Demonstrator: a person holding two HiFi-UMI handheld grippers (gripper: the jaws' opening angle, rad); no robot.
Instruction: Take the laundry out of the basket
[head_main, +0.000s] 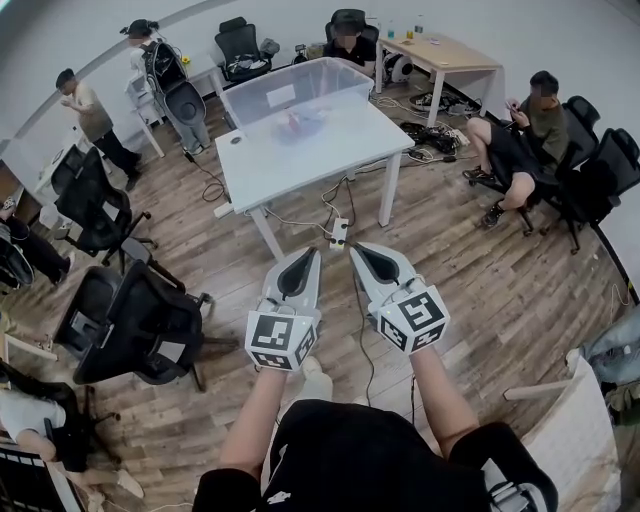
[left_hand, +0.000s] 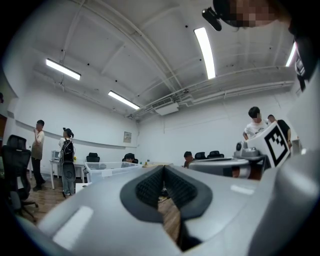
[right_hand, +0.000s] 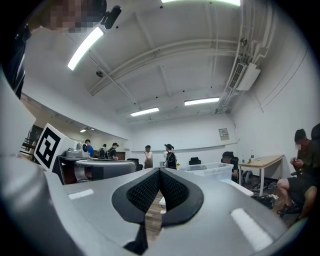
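Head view: the left gripper (head_main: 311, 254) and the right gripper (head_main: 356, 248) are held side by side in front of the person. Their tips lean slightly toward each other, and both point forward over the wooden floor (head_main: 470, 290). The basket (head_main: 245, 100) — a clear plastic bin — sits on the white table (head_main: 300, 170) straight ahead, well apart from both. Its long side runs across the line of approach, and a small reddish bundle of laundry (head_main: 300, 122) lies at its bottom. The bin's middle lines up a little better with the left gripper, so that one looks marginally nearer, though the gap is much the same.

Left gripper view: the jaws are closed, the pads meeting at the tip with nothing between them. The basket shows far off, to the left of the tips.

Right gripper view: here too the jaws are pressed together and empty — the basket stands in the distance, to the right of the tips. As I judge it, the first need is to close the distance to the table
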